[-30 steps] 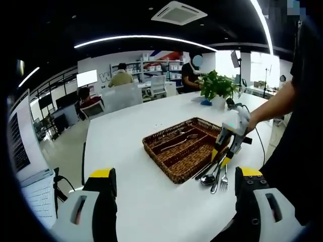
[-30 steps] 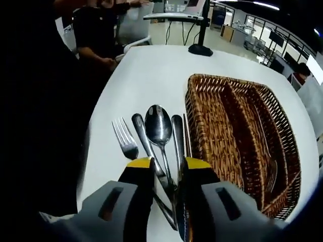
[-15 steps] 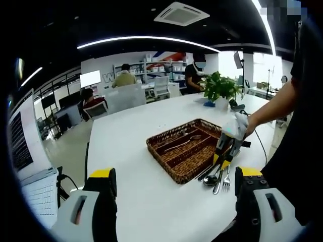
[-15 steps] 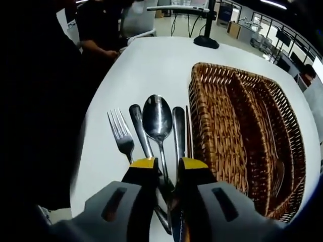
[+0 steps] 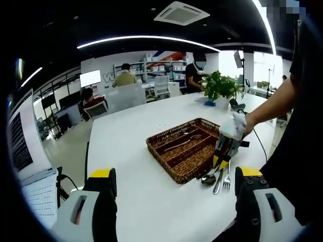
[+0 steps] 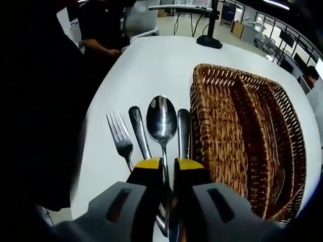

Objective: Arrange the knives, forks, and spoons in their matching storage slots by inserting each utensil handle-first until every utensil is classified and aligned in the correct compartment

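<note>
A brown wicker basket (image 6: pixel 237 126) with long slots lies on the white table (image 6: pixel 146 65). Left of it lie a fork (image 6: pixel 120 138), a knife (image 6: pixel 139 132), a spoon (image 6: pixel 161 120) and another utensil (image 6: pixel 183 128), side by side. My right gripper (image 6: pixel 168 165) is shut on the spoon's handle, with the bowl pointing away. In the left gripper view, the right gripper (image 5: pixel 225 147) stands over the utensils (image 5: pixel 217 176) beside the basket (image 5: pixel 184 148), which holds a few utensils (image 5: pixel 179 142). My left gripper (image 5: pixel 175 174) hangs open above the table's near part.
A potted plant (image 5: pixel 220 85) stands at the table's far end. A black stand base (image 6: pixel 208 40) sits beyond the basket. A seated person (image 6: pixel 101 25) is at the table's far left edge. A person's arm (image 5: pixel 272 103) holds the right gripper.
The right jaws have drawn together onto the spoon's handle, and the spoon has shifted a little toward the basket. The left gripper has stayed open.
</note>
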`<control>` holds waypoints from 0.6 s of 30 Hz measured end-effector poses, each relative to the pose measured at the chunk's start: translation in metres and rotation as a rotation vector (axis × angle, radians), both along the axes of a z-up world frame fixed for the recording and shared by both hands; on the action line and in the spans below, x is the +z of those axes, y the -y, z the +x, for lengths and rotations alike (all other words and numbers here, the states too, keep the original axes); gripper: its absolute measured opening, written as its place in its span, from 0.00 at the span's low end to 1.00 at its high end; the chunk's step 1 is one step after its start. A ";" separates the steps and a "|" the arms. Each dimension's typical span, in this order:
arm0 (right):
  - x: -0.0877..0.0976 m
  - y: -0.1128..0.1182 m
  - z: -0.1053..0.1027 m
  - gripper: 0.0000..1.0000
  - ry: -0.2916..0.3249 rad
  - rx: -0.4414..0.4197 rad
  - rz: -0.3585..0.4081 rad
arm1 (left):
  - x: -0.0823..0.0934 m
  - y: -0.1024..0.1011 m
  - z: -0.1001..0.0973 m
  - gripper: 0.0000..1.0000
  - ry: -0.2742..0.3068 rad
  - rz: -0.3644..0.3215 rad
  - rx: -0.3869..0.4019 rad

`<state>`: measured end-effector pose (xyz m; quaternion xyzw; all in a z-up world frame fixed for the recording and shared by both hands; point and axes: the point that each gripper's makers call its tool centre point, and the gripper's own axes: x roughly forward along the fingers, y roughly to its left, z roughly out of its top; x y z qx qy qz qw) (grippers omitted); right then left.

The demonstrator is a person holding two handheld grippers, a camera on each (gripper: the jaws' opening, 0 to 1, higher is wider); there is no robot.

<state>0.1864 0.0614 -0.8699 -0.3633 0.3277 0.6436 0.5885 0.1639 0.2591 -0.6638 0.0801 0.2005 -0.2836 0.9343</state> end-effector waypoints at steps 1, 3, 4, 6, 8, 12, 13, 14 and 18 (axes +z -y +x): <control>-0.002 0.001 0.001 0.08 0.017 0.013 -0.014 | 0.000 0.000 0.000 1.00 0.001 0.001 0.002; -0.004 0.000 0.000 0.06 0.016 0.015 -0.006 | 0.001 0.002 -0.001 1.00 0.000 0.001 0.005; -0.004 0.001 0.001 0.05 0.013 0.004 -0.014 | 0.002 0.002 -0.001 1.00 0.001 0.000 0.006; -0.003 0.001 -0.001 0.05 0.013 0.018 -0.016 | 0.001 0.002 -0.002 1.00 0.002 0.000 0.007; -0.003 0.001 -0.002 0.04 0.024 0.056 -0.018 | 0.000 0.001 -0.003 1.00 0.000 -0.001 0.009; -0.004 0.001 -0.003 0.02 0.012 0.072 -0.018 | 0.001 0.001 -0.005 1.00 -0.002 -0.002 0.014; -0.004 0.001 -0.003 0.02 0.014 0.078 -0.018 | 0.000 0.000 -0.004 1.00 0.000 -0.007 0.016; -0.004 0.001 -0.003 0.02 0.012 0.076 -0.020 | 0.000 0.001 -0.004 1.00 0.002 -0.010 0.017; -0.004 0.000 -0.002 0.00 0.007 0.050 -0.048 | -0.001 0.001 -0.004 1.00 0.000 -0.008 0.012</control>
